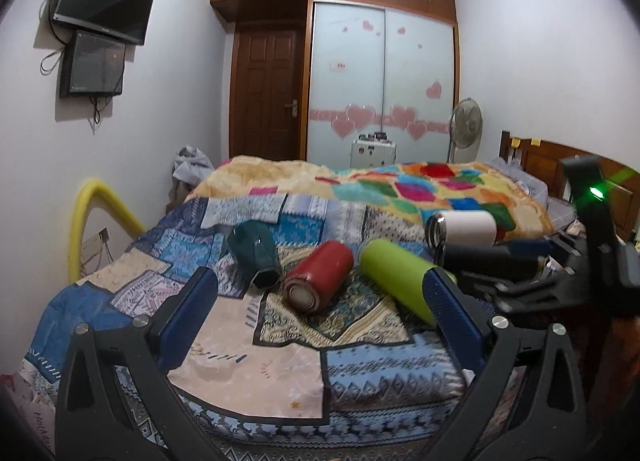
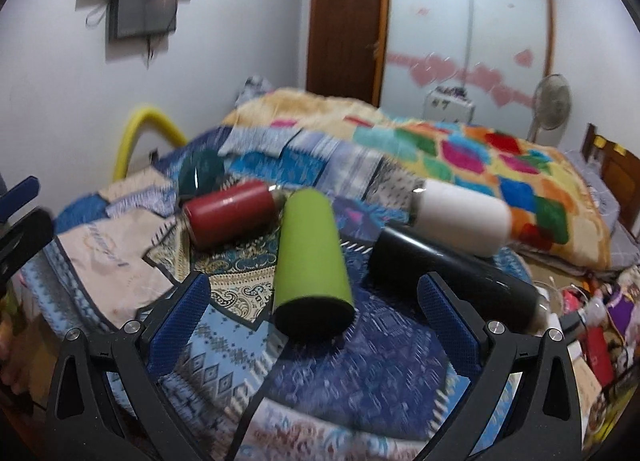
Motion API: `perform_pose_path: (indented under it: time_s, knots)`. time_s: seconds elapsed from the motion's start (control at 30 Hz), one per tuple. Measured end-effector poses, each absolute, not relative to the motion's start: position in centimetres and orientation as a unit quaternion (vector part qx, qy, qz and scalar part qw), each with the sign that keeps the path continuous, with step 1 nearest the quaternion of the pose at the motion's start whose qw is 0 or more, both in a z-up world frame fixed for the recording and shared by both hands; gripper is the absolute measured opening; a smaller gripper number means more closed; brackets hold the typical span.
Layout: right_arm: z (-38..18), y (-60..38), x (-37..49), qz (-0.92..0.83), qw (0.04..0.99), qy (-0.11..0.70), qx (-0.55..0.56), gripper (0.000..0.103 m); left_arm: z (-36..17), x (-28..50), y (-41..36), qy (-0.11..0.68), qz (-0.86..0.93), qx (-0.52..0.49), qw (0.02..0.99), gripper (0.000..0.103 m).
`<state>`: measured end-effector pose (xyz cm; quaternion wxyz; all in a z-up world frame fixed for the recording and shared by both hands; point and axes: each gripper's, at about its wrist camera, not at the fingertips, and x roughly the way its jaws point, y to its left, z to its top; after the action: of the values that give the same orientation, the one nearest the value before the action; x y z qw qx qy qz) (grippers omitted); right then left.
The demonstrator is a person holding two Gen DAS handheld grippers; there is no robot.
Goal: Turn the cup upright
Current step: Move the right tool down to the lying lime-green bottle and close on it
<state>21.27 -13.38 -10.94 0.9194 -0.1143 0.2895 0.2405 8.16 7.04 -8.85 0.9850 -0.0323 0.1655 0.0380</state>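
Several cups lie on their sides on the patchwork bedspread (image 1: 248, 361): a dark green faceted cup (image 1: 256, 257), a red cup (image 1: 318, 277), a lime green cup (image 1: 396, 277), a white cup (image 1: 464, 228) and a black cup (image 1: 488, 259). My left gripper (image 1: 320, 293) is open and empty, above the bed in front of the red cup. My right gripper (image 2: 314, 297) is open and empty, its jaws on either side of the lime green cup's (image 2: 310, 257) near end, apart from it. The red cup (image 2: 230, 213), white cup (image 2: 464, 221) and black cup (image 2: 452, 277) show there too.
A colourful blanket (image 1: 400, 189) is heaped at the back of the bed. A yellow tube (image 1: 86, 217) curves at the left bedside. A wooden headboard (image 1: 560, 165) is at the right. Clutter (image 2: 592, 325) lies off the bed's right edge. The right gripper's body (image 1: 592, 261) shows at the right.
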Motion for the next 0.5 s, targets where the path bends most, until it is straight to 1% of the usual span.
perform_pose_path:
  time_s: [0.07,0.13,0.17,0.23,0.43,0.5]
  knots:
    - [-11.5,-12.6,23.0,0.249,0.909,0.311,-0.125,0.093,-9.5,8.6,7.4,0.171,0.038,-0.029,0.984,0.103]
    - [-12.0,-12.0,24.3,0.255,0.9,0.331,-0.126,0.091,-10.1,9.0,7.6,0.174,0.038,-0.026,0.984,0.103]
    - [-12.3,-11.6,25.2,0.26,0.893,0.345,-0.129,0.086,-10.3,9.2,7.6,0.176,0.037,-0.025,0.983,0.103]
    - [-12.8,-10.9,26.2,0.266,0.883,0.363,-0.136,0.08,-10.8,9.6,7.7,0.18,0.033,-0.027,0.983,0.103]
    - [-14.6,-9.4,28.0,0.272,0.855,0.412,-0.159,0.079,-11.3,10.1,7.3,0.186,0.026,-0.026,0.982,0.103]
    - [-14.9,-9.2,28.2,0.272,0.85,0.421,-0.163,0.077,-11.5,10.3,7.3,0.186,0.026,-0.024,0.982,0.103]
